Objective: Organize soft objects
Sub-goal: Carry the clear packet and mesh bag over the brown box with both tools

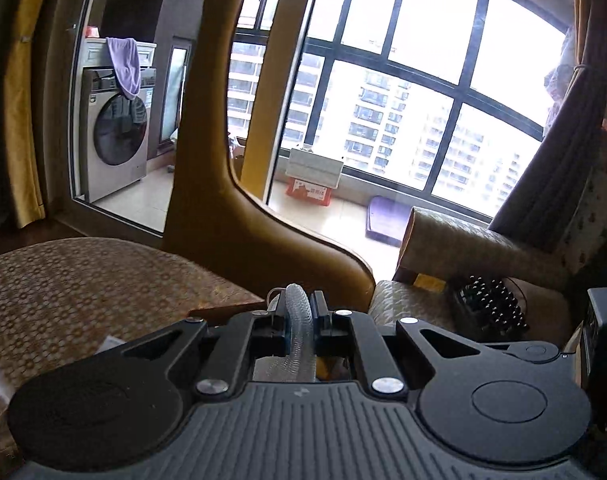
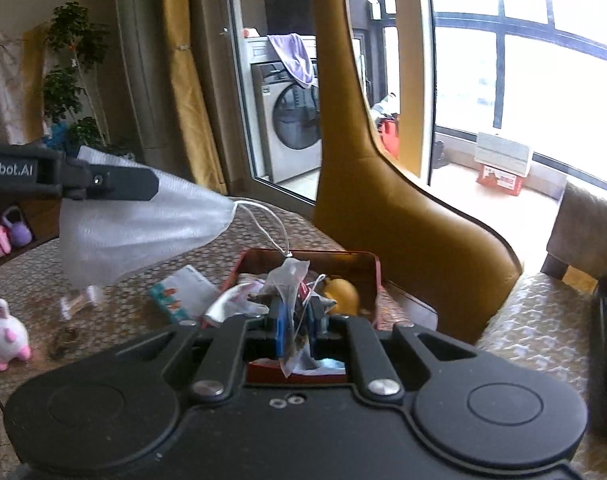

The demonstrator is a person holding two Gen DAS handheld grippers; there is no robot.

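A white face mask (image 2: 135,228) hangs in the air over the patterned table (image 2: 103,320). My left gripper (image 2: 151,188) is shut on its left edge; in the left wrist view the mask fabric (image 1: 299,320) is pinched between the jaws of the left gripper (image 1: 299,308). My right gripper (image 2: 293,312) is shut on a clear plastic wrapper (image 2: 289,280) and the mask's white ear loop (image 2: 269,220), just above a red tin box (image 2: 363,264). The box holds a yellow soft toy (image 2: 341,294) and other small items.
A pink-and-white plush bunny (image 2: 3,336), a small card pack (image 2: 183,290) and a small wrapped item (image 2: 77,302) lie on the table. A tall yellow giraffe-shaped seat (image 2: 383,200) stands behind the box. A sofa (image 1: 463,248) with a black object (image 1: 491,304) is at right.
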